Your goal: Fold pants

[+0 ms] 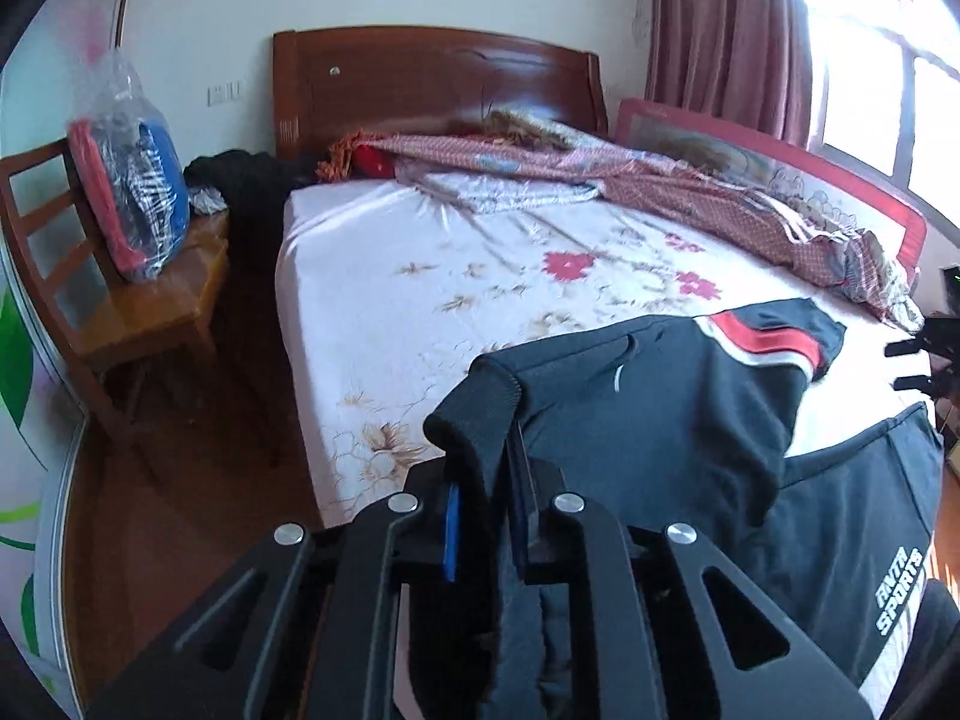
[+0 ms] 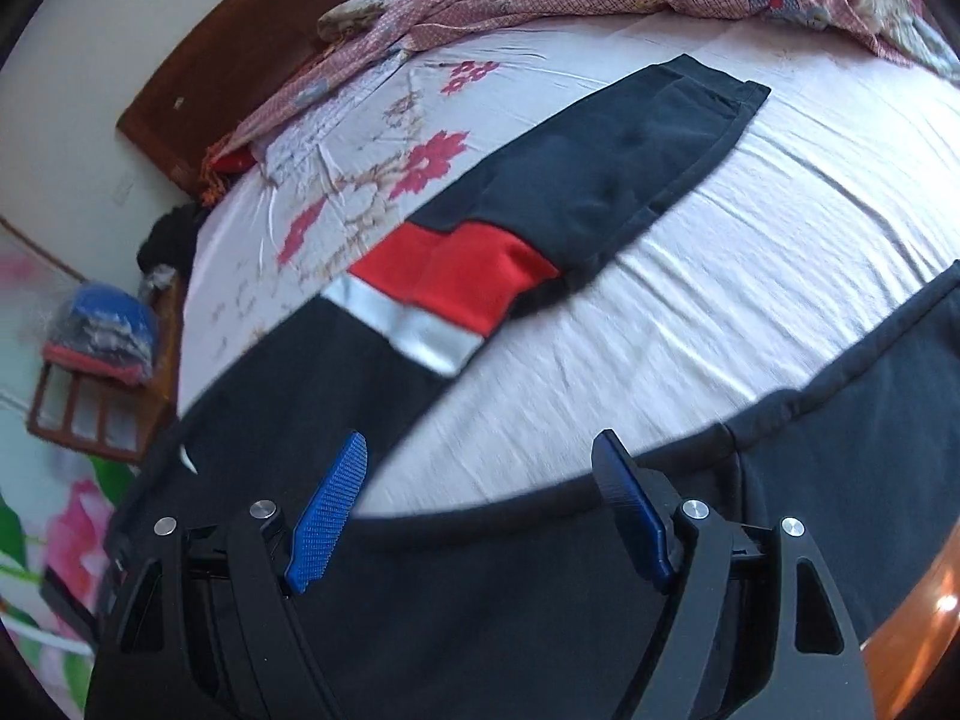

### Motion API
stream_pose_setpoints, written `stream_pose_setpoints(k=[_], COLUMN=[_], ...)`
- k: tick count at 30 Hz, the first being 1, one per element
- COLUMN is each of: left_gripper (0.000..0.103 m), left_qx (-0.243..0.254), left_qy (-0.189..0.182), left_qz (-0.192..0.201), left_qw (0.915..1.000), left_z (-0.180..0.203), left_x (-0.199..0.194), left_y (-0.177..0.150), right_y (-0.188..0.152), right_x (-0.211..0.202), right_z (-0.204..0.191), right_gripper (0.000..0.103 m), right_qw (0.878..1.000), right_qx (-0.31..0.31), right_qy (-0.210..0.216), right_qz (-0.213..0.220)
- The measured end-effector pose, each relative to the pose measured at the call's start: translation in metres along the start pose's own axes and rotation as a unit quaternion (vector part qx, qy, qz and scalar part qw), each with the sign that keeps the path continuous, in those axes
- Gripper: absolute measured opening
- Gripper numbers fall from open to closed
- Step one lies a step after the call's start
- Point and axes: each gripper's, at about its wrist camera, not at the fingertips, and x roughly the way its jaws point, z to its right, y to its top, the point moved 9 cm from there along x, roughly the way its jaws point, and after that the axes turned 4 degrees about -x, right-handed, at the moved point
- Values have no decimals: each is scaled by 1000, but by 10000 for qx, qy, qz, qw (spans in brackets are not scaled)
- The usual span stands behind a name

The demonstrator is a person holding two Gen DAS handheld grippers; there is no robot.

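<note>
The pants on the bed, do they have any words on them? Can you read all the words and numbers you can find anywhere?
"SPORTS" in white letters on the black pants, on the leg hanging off the bed.
A second white word just above it, maybe a brand name: too blurred to read for sure.
Nothing readable on the plastic-wrapped bundle on the chair, and none in the right wrist view.

Black slotted gripper linkages, silver pivot pins, blue textured pads
</note>
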Motion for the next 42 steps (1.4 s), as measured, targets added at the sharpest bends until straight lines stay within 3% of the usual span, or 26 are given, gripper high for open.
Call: stream_pose_setpoints(k=[4, 7, 10, 16, 18, 22, 23, 28, 29, 33, 38, 42], left_gripper=[12, 12, 11, 11, 11, 11, 11, 11, 11, 12, 12, 16], left_qx=[-84, -225, -348, -558, -573, -464, -434, -600, -683, -968, -1160, -1172], left_qy=[-253, -355, -474, -845, -936, -1194, -1216, -895, -702, -201, -220, -186], left_qz=[180, 221, 279, 327, 342, 342, 328, 323, 386, 633, 602, 471], left_qw=[9995, 9989, 9979, 9943, 9934, 9912, 9911, 9937, 9944, 9931, 9912, 9918], left_z=[19, 21, 25, 38, 42, 57, 59, 42, 31, -7, -14, -15], left_x=[-29, -41, -46, -55, -60, -74, -76, -69, -66, -62, -73, -89], left_y=[-1, -5, -6, -17, -20, -28, -30, -30, -26, -12, -29, -58], right_y=[65, 91, 101, 106, 107, 103, 102, 106, 110, 90, 18, -60], right_x=[54, 107, 144, 182, 188, 197, 197, 163, 148, 74, -20, -54], right_z=[-21, -29, -37, -55, -55, -43, -41, -48, -50, -48, -16, 22], right_gripper=[77, 77, 77, 58, 58, 33, 16, 8, 8, 8, 8, 7], right_qw=[9952, 9857, 9799, 9810, 9808, 9776, 9787, 9883, 9895, 9863, 9836, 9838], right_qx=[787, 1421, 1745, 1625, 1638, 1717, 1668, 1369, 1337, 1133, 831, 894], right_qy=[450, 463, 340, -8, -130, -420, -424, 270, 452, 1198, 1516, 1482], right_qz=[-354, -772, -906, -1057, -1047, -1140, -1124, -615, -307, 96, 515, 458])
